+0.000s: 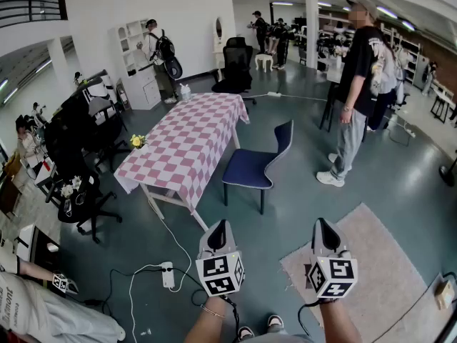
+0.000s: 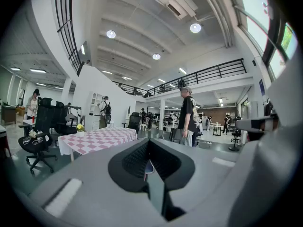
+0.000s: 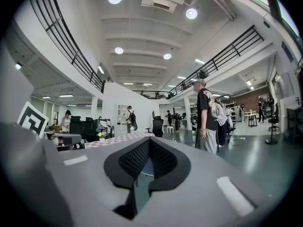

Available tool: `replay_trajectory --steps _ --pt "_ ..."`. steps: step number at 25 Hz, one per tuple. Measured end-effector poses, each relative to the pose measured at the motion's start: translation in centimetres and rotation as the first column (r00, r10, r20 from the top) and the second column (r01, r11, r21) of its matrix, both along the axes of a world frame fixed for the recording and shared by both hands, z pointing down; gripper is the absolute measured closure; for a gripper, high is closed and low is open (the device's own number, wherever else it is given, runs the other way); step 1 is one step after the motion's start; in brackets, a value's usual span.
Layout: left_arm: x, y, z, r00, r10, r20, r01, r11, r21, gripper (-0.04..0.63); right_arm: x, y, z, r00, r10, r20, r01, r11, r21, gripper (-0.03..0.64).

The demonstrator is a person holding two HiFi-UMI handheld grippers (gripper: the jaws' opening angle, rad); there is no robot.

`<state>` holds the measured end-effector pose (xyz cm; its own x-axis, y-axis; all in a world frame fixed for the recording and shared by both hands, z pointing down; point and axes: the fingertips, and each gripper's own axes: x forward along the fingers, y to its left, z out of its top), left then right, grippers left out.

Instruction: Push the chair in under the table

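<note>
Head view: left gripper [image 1: 217,226] and right gripper [image 1: 323,224], both closed and empty, hover well apart from the blue chair [image 1: 250,167], which stands beside the checkered surface [image 1: 187,143].

The table [image 1: 187,141] was covered in pink-and-white check. The chair [image 1: 251,166] was coloured dark blue, the floor [image 1: 300,127] grey-green, the rug [image 1: 371,277] beige. The left gripper [image 1: 218,229] and right gripper [image 1: 325,227] were finished grey, with black-and-white square markers.
</note>
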<state>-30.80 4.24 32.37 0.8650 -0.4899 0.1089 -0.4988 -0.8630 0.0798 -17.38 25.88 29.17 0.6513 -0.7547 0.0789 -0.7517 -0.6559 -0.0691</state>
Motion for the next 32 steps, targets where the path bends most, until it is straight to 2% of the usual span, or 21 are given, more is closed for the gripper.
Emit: replay_trajectory --steps 7,12,18,22,23,24,25,30,32 --pt "0.1 -0.4 0.0 1.0 -0.001 0.001 0.001 1.0 0.003 0.595 -0.1 -0.5 0.2 1.0 0.0 0.004 0.0 1.0 -0.001 0.607" --pt "0.1 -1.0 0.3 1.0 -0.005 0.002 0.005 1.0 0.002 0.594 0.2 -0.7 0.5 1.0 0.02 0.019 -0.021 0.999 0.031 0.607" --pt "-0.5 -1.1 0.2 1.0 -0.005 -0.029 0.004 0.999 -0.034 0.594 0.1 -0.6 0.7 0.999 0.034 0.032 -0.034 0.999 0.024 0.604" --pt "-0.6 -1.3 -0.1 0.999 -0.013 -0.038 0.012 0.999 -0.03 0.592 0.1 -0.8 0.6 0.999 0.01 0.044 -0.011 0.999 0.035 0.601" --pt "-0.5 -1.2 -0.1 0.999 -0.008 -0.04 0.007 0.999 -0.033 0.583 0.1 -0.8 0.6 0.999 0.009 0.045 -0.011 0.999 0.038 0.599" --pt "-0.5 -1.3 -0.1 0.999 -0.001 -0.043 -0.001 0.999 -0.038 0.515 0.2 -0.8 0.6 0.999 0.008 0.045 -0.01 0.999 0.042 0.593" --pt "-0.4 -1.3 -0.1 0.999 0.004 -0.044 -0.005 0.999 -0.043 0.497 0.2 -0.9 0.6 0.999 0.007 0.046 -0.009 0.999 0.046 0.585" --pt "-0.5 -1.3 0.8 0.999 0.0 -0.036 -0.001 0.999 -0.052 0.478 0.4 -0.6 1.0 0.999 0.01 0.048 -0.013 0.998 0.062 0.493" --pt "-0.2 -1.0 1.1 1.0 -0.001 -0.027 -0.001 0.998 -0.056 0.468 0.8 -0.3 1.1 0.999 0.015 0.048 -0.018 0.998 0.056 0.486"
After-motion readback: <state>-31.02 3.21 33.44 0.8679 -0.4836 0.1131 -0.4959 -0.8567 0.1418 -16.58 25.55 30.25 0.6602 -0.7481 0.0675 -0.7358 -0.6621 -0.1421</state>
